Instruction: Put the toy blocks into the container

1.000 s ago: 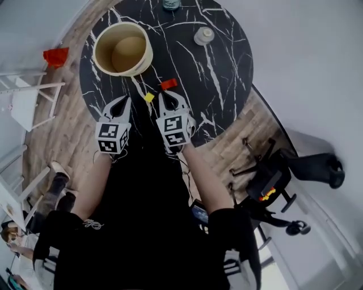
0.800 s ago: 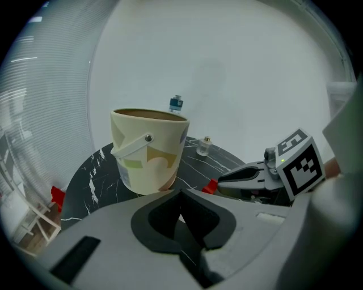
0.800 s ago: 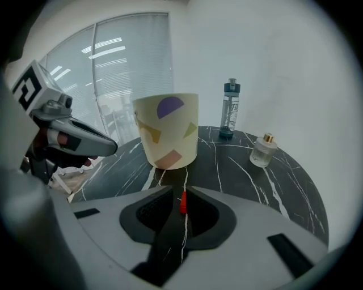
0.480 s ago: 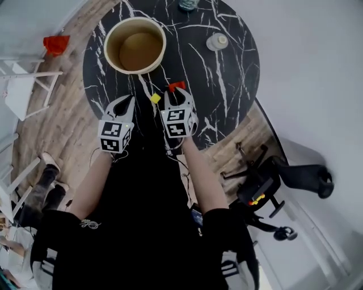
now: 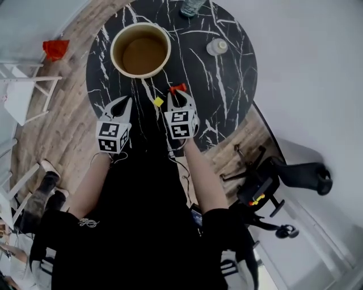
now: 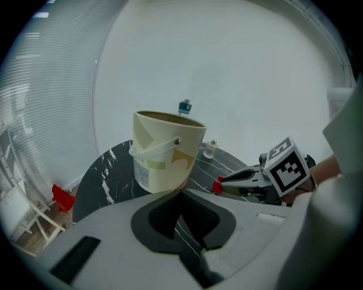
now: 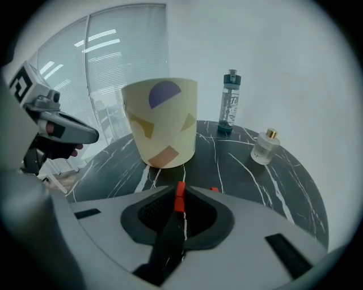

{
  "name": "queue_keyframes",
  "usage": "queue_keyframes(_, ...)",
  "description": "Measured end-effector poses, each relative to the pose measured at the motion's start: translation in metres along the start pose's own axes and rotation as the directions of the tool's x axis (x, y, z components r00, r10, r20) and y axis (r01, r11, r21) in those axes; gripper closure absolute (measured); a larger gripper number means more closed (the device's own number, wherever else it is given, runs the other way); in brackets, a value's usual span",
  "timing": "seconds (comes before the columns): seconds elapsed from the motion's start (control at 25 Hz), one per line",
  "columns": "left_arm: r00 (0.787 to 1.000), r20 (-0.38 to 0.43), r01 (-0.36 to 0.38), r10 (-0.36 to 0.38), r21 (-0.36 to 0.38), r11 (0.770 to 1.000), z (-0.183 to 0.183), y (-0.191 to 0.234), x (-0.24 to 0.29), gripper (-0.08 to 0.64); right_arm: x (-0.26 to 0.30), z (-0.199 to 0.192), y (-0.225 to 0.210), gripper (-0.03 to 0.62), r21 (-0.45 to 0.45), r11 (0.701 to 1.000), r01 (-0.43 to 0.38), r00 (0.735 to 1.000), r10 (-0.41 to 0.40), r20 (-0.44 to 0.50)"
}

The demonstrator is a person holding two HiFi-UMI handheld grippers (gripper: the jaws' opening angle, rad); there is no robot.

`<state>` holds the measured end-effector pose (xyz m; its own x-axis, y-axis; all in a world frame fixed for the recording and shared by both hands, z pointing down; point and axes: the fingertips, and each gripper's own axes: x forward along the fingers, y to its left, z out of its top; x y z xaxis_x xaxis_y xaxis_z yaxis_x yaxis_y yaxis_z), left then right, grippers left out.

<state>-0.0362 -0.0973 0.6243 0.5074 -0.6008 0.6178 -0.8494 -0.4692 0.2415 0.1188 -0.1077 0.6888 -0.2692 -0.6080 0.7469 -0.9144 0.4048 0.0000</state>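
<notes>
At the upper left of the head view a red object (image 5: 55, 48) lies on the wooden floor, well apart from the round black marble desk (image 5: 227, 85); the left claw (image 5: 126, 102) sits at the desk's lower left edge with its two jaws pressed fully together and nothing between them; above it in the frame stands the cream container (image 5: 115, 50), upright and open-topped; just right of the left claw's tip a yellow block (image 5: 158, 101) lies on the desk, between the two claws; the right claw (image 5: 178, 94) is clamped on a red block (image 7: 179, 197), pinched at its tips below and to the right of the container; farther right, a tall water bottle (image 5: 191, 7) and a small glass bottle (image 5: 217, 47) stand near the desk's far edge.
</notes>
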Motion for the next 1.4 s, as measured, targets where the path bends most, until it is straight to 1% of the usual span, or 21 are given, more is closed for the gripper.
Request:
queue_keyframes(0.2,0.999,0.040,0.014,-0.014,0.016,1.000,0.021,0.003,-0.004,0.560,-0.021,0.032,0.007,0.548,0.024,1.000,-0.005,0.996,0.003,0.086)
queue_keyframes(0.36,0.997,0.082,0.015,-0.017,0.025,1.000,0.041,0.008,-0.014,0.560,-0.042,0.066,0.010,0.549,0.031,1.000,0.000,0.984,-0.005,0.180)
queue_keyframes(0.52,0.991,0.134,0.004,-0.008,0.032,0.999,0.064,0.015,-0.027,0.560,-0.063,0.102,0.011,0.549,0.016,1.000,0.019,0.962,-0.023,0.273)
queue_keyframes(0.72,0.982,0.188,-0.014,0.006,0.039,0.999,0.090,0.025,-0.037,0.560,-0.086,0.138,0.014,0.551,-0.020,0.999,0.044,0.934,-0.034,0.354)
queue_keyframes(0.92,0.971,0.239,-0.024,0.013,0.045,0.999,0.114,0.035,-0.047,0.560,-0.108,0.175,0.018,0.551,-0.058,0.996,0.073,0.896,-0.040,0.442)
queue_keyframes(1.08,0.962,0.274,-0.028,0.015,0.046,0.999,0.131,0.044,-0.052,0.560,-0.113,0.199,0.023,0.551,-0.071,0.994,0.082,0.881,-0.039,0.471)
queue_keyframes(1.2,0.956,0.293,-0.027,0.011,0.051,0.998,0.141,0.049,-0.054,0.560,-0.113,0.216,0.031,0.551,-0.091,0.993,0.068,0.871,-0.015,0.491)
queue_keyframes(1.28,0.954,0.300,-0.027,0.012,0.048,0.998,0.146,0.054,-0.054,0.560,-0.107,0.224,0.037,0.551,-0.105,0.993,0.058,0.873,0.001,0.488)
queue_keyframes(1.4,0.954,0.301,-0.028,0.015,0.038,0.999,0.148,0.063,-0.052,0.560,-0.094,0.231,0.045,0.551,-0.118,0.992,0.035,0.882,0.025,0.470)
